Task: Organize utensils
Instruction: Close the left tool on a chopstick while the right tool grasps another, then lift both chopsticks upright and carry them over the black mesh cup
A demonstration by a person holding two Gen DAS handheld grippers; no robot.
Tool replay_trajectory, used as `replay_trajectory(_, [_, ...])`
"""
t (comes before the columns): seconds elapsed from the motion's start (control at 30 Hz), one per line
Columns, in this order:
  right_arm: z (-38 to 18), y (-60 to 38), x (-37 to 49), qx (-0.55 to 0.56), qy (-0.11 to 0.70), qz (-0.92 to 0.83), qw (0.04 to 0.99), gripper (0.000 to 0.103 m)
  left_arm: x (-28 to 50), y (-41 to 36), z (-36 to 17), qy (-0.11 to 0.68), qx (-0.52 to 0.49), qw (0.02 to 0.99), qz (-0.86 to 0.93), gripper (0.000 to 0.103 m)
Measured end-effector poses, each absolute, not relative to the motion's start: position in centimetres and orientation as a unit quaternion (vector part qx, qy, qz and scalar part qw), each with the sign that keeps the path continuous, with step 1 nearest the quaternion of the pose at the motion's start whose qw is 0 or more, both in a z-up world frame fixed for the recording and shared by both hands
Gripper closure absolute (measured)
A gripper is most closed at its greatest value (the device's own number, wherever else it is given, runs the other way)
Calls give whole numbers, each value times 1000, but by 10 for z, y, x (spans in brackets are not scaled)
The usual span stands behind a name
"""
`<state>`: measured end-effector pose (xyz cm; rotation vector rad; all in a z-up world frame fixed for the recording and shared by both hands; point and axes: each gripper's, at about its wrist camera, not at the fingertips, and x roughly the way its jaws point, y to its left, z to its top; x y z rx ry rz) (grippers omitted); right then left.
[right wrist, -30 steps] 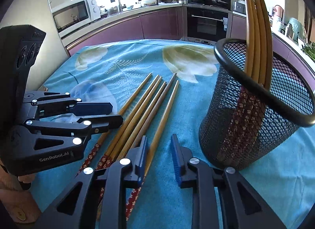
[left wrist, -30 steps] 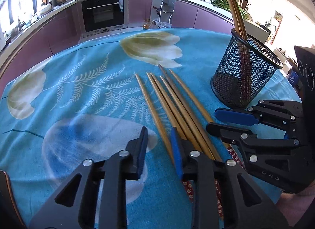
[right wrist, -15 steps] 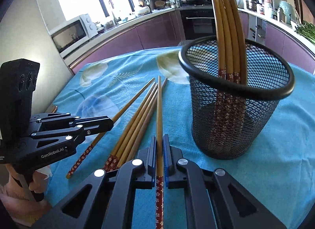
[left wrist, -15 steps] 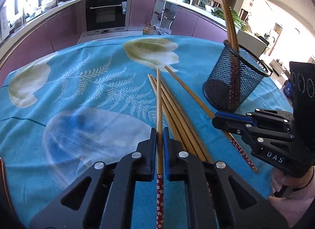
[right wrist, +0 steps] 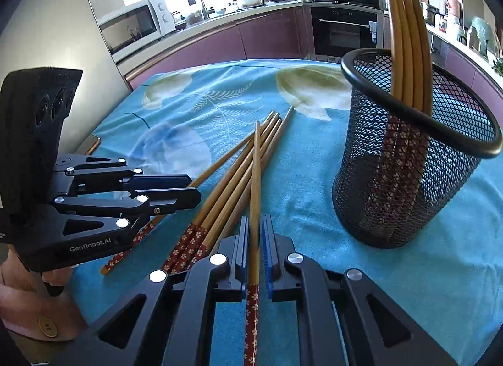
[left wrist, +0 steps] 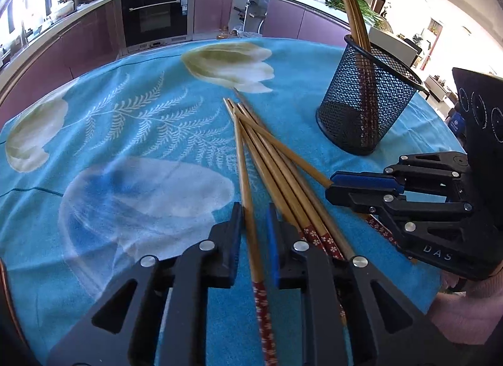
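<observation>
Near the table's front edge, on the blue floral cloth [left wrist: 141, 146], both tools sit over the loose chopsticks [left wrist: 283, 183]

- Left gripper [left wrist: 254, 212]: jaws have just been opening. The left chopstick [left wrist: 243, 177] lies between them with a clear gap to the right-hand pad, so it is not pinched
- Right gripper [right wrist: 255, 221]: pads closed onto the right chopstick [right wrist: 256, 171], which runs straight out along the fingers and crosses over the others
- Mesh holder [right wrist: 393, 193]: upright toward the table's right edge, well apart from the bundle, with several chopsticks already standing in it

Versus 1 s ago: both jaw pairs were apart over a tidy parallel row. Half a second ago each was clamped on 1 stick. Now the row is fanned, with tips converging and sticks overlapping

Judgement: the left grip looks lost or deliberately released, so only 1 stick seems ready to go to the holder. The left one probably needs re-gripping before lifting. Most sticks remain on the cloth, and the task is partway done
</observation>
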<state>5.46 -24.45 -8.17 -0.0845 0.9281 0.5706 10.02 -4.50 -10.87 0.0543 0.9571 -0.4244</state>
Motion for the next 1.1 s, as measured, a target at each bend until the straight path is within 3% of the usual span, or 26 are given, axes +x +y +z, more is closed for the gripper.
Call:
replay_trajectory(0.27, [-82, -245, 62, -37, 436, 272, 857, 97, 116, -46, -109, 465, 19, 860, -211, 87])
replay_trajectory(0.33, [-79, -247, 61, -39, 431, 273, 859, 97, 117, -48, -109, 464, 21, 862, -203, 94])
replay_trajectory(0.5, [-62, -256, 54, -24, 407, 280, 869, 97, 113, -49, -101, 455, 14, 866, -207, 95])
replay_trajectory(1.1, [-1, -307, 31, 28, 317, 276, 907, 97, 72, -39, -11, 359, -9, 892, -276, 96])
